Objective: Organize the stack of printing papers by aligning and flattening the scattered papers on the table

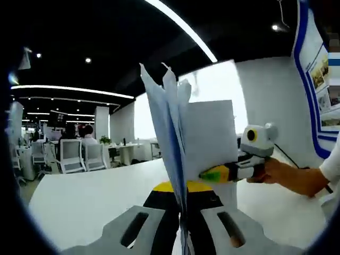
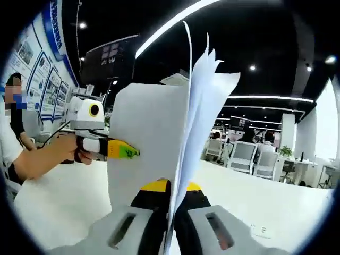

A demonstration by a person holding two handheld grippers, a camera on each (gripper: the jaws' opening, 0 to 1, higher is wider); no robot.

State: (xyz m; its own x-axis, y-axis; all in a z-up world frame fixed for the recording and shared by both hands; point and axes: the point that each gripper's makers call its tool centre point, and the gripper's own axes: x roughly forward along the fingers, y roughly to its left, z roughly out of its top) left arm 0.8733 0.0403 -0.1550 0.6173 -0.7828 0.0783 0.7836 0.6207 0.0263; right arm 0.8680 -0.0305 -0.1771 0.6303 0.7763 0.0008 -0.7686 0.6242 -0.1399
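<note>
Nearest in the left gripper view, the left hand-held gripper (image 1: 183,226) is clamped on the edge of the stack of printing papers (image 1: 204,141), which stands upright between its jaws above the counter (image 1: 90,199). In the right gripper view, the right hand-held gripper (image 2: 169,223) likewise pinches the same stack (image 2: 154,138) from the opposite edge, so both hold the sheets on end, lifted, facing each other. The upper edges are uneven: several corners fan apart and stick up at different heights, so alignment is judged incomplete. The step in hand appears to be the jogging of the held stack; the next move would call for tapping its lower edge squarely on the counter with grips loose enough to let the sheets settle, then laying it flat. The white counter offers open room on both sides of the stack. Beyond it, a person's hand (image 1: 271,171) holds the opposing gripper; farther off stand office chairs (image 1: 74,155) and a poster wall (image 1: 324,79), well apart from the work.
</note>
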